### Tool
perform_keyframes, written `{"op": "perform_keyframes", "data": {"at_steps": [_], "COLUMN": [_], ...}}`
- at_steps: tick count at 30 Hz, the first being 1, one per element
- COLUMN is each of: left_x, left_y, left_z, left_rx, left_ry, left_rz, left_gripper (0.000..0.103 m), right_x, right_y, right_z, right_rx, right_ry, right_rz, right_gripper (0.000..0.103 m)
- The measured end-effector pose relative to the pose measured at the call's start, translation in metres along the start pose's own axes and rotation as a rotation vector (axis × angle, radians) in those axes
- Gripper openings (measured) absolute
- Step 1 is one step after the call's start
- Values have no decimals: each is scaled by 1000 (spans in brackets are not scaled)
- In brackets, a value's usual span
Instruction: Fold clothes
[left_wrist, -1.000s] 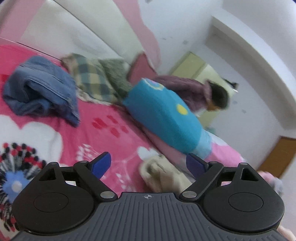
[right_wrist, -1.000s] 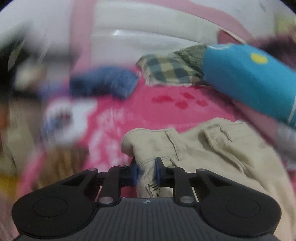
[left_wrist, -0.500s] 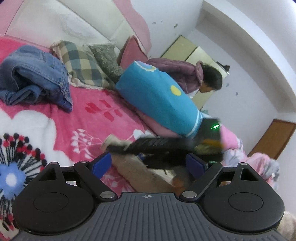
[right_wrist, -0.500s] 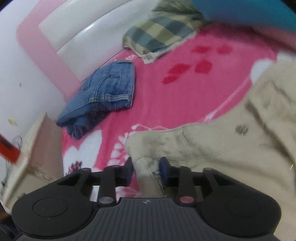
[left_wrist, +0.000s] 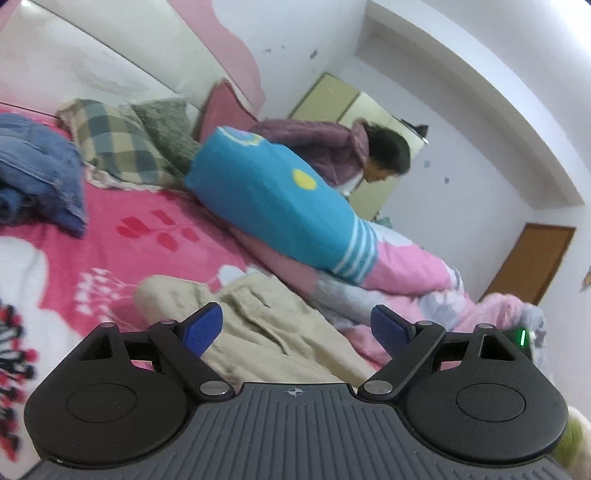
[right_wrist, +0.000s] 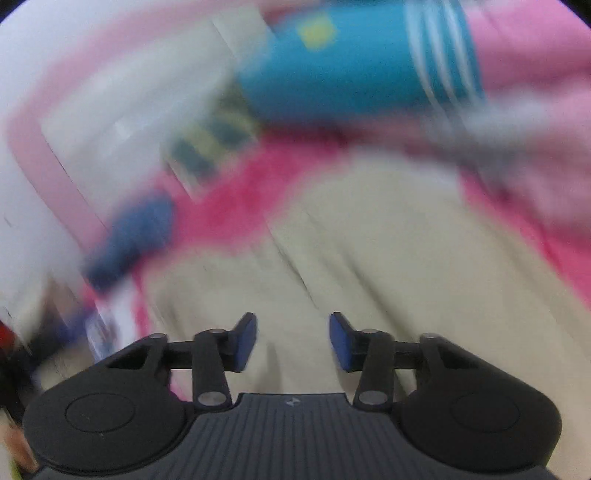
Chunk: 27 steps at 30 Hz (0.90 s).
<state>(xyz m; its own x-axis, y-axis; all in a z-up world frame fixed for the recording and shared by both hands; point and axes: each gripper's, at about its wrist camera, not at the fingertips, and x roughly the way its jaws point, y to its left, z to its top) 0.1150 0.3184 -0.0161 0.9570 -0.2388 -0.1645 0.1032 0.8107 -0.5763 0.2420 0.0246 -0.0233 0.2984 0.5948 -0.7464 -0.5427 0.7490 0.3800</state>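
No writing or brand legible anywhere; only a small cross mark on the left gripper (left_wrist: 295, 326) body and a faint emblem on the right gripper (right_wrist: 291, 338) body, both too small to read

Left gripper held above the bed (left_wrist: 110, 236), tilted so that the room leaned; blue pads (left_wrist: 201, 326) spread wide, gripping nothing. Below and between them, beige trousers (left_wrist: 258, 317) spread on the pink floral cover, waistband end nearest the left pad, not touching either pad as far as could be told. Right gripper hung low over the same trousers (right_wrist: 369, 240), view heavily smeared; pads (right_wrist: 245, 341) parted with bare cloth showing in the gap, nothing clamped. Contact with the cloth could not be told

Further up the bed, a heap of jeans (left_wrist: 37, 173) at the left, well apart from the trousers. Beside it a plaid pillow (left_wrist: 118, 147) and a grey-green cushion (left_wrist: 166, 129) against the headboard (left_wrist: 92, 48). A blue quilt (left_wrist: 273, 206) with a yellow dot and white stripes lay along the right of the bed on pink bedding (left_wrist: 402, 269). Behind it a person (left_wrist: 347, 147) in a purple jacket, bent forward. A brown door (left_wrist: 532, 262) at the far right
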Motion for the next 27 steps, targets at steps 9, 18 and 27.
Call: {"op": "perform_keyframes", "data": {"at_steps": [9,18,27], "left_x": [52,93,106], "left_y": [-59,-63,-50], "left_z": [-33,-60,-56], "left_rx": [88,20,-57], "left_ry": [80,111,73], "left_rz": [-18,145,193], "left_gripper": [88,85,85], "right_x": [-35,-135,-10], "right_y": [51,9,-48], "right_z": [-112,-59,133], "right_rx": [-126,-78,-181], "right_ry": [12,-162,-167], "right_rz": [14,-100,-126], "right_gripper": [37,37,57]}}
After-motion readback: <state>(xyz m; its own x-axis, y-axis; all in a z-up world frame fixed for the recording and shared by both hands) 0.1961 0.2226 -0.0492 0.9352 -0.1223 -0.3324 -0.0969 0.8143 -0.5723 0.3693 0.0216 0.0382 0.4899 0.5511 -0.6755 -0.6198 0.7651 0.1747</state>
